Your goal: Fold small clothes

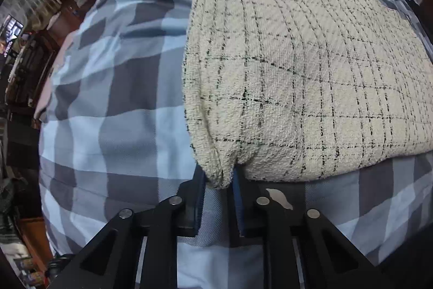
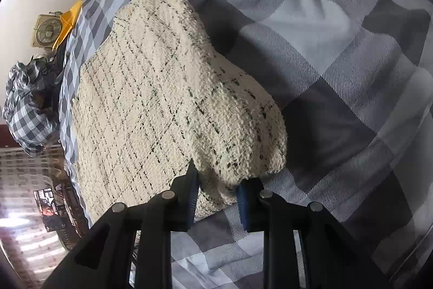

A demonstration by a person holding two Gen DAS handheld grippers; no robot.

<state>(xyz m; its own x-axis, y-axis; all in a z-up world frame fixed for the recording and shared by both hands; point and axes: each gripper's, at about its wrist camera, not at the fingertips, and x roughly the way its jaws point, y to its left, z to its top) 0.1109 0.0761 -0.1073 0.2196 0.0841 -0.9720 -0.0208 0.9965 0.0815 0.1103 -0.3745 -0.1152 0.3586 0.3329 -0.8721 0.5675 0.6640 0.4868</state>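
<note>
Two grippers: each one pinches a near corner of the cream checked cloth (image 1: 297, 67).
Left gripper (image 1: 218, 197): its jaws are nearly closed, with a rolled corner of the cloth squeezed between the blue pads (image 1: 236, 180).
Right gripper (image 2: 216, 197): its jaws are narrow too, and a fat fold of the cloth corner is held between them.
Cloth: it lies on the blue and grey checked bed cover (image 1: 113, 104), mostly flat, with both near corners lifted and bunched.
Cloth edges: the left side edge is curled into a soft roll; the right side edge is puffed up and casts a shadow on the cover.
Open room: lots of bare cover to the left of the cloth and to the right of it.
Far away: a checked pillow (image 2: 27, 104) sits past the bed edge, and a small fan (image 2: 47, 30) stands by the wall.
</note>
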